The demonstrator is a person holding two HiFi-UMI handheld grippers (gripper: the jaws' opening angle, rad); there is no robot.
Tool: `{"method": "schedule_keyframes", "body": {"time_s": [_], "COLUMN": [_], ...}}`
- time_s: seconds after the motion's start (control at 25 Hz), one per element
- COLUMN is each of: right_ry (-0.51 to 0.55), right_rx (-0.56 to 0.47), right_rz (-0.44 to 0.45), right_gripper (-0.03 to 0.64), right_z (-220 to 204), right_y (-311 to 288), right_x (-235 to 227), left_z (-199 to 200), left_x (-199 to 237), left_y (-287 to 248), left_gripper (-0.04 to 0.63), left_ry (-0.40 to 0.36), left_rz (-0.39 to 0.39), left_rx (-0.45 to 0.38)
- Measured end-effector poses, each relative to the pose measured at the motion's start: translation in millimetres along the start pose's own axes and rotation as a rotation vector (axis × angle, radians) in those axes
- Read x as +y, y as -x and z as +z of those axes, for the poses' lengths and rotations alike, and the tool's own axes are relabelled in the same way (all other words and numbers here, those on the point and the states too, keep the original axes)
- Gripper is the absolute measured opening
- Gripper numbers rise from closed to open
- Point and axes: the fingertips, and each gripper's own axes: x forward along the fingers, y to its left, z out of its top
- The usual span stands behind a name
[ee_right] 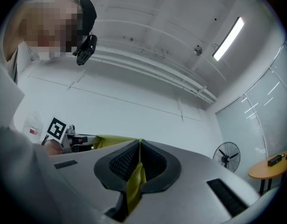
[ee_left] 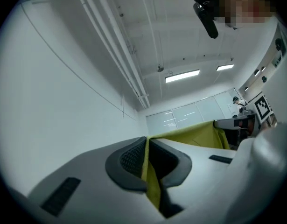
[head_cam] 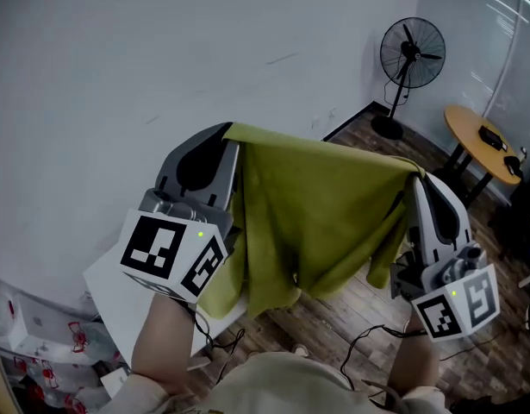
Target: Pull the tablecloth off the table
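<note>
The left claw and right claw are each clenched on a top corner of the olive-green tablecloth. It hangs spread between them, with its hem over the white desk corner. Hold both grips firm and level, and draw the cloth away from the desk until the hem clears.

Wooden floor, black fan and round yellow table standing on it, white table corner

Office room (strip lights, glass partitions, fan).
</note>
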Motion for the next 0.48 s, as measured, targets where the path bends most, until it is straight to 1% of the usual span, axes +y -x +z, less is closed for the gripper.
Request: {"method": "schedule_keyframes", "body": {"time_s": [0.08, 0.2, 0.4, 0.48], "right_ry": [-0.017, -0.028, -0.049, -0.061], "right_rx": [0.013, 0.054, 0.165, 0.207], "right_rz": [-0.007, -0.002, 0.022, 0.032], "right_gripper": [0.034, 0.034, 0.034, 0.034], "right_z": [-8, -26, -70, -87], "right_y": [3, 8, 16, 19], "right_x": [-4, -6, -6, -4], "left_z": [-11, -38, -96, -116], "left_x": [-6, -14, -30, -34], "left_y": [4, 13, 35, 45], "left_gripper": [0.023, 0.023, 0.023, 0.023], "left_ry": [-0.013, 0.002, 0.003, 0.015], "left_rz": [-0.017, -0.032, -0.041, -0.044], "left_rx": [0.024, 0.083, 0.213, 0.259]}}
